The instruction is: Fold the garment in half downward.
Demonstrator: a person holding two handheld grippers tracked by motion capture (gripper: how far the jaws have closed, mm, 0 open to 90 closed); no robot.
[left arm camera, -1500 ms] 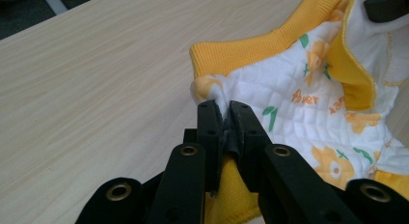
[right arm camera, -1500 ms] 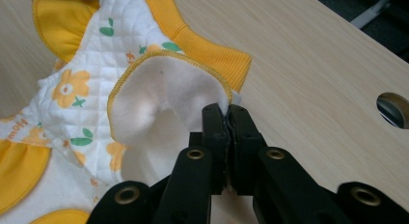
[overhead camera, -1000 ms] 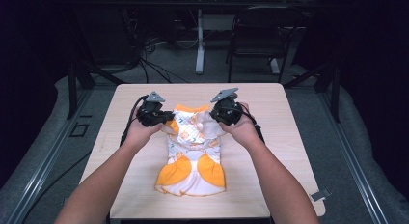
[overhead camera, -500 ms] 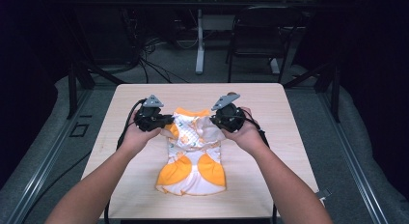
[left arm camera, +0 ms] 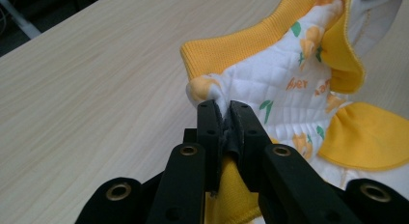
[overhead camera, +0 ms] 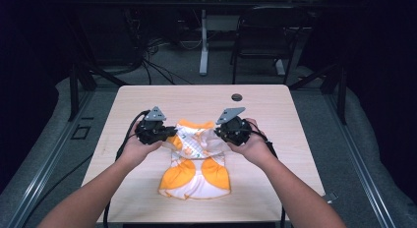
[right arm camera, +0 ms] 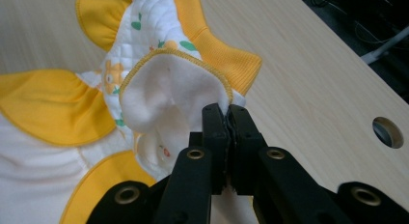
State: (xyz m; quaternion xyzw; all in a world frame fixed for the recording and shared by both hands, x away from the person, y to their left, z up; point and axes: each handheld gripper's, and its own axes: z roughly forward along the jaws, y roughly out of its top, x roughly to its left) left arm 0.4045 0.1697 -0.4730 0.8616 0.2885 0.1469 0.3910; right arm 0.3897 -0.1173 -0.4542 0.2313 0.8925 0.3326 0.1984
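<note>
A small white and orange quilted garment (overhead camera: 195,164) lies on the wooden table (overhead camera: 147,100), its upper part lifted and bunched. My left gripper (overhead camera: 169,134) is shut on the garment's left upper corner (left arm camera: 212,89), with the cloth pinched between the jaws. On the other side, my right gripper (overhead camera: 217,134) is shut on the right upper corner, where white lining with orange trim (right arm camera: 169,84) folds over. The lower half with orange panels (overhead camera: 214,171) rests flat on the table.
A round cable hole (overhead camera: 237,97) sits in the table near its far edge, also seen as a hole (right arm camera: 387,132) in the right gripper view. Black cables (overhead camera: 123,144) trail from the grippers. A chair (overhead camera: 255,36) and table legs stand beyond.
Both grippers have drawn back toward the person with the garment's top edge, folding the upper part over the lower half. The garment looks shorter now.
</note>
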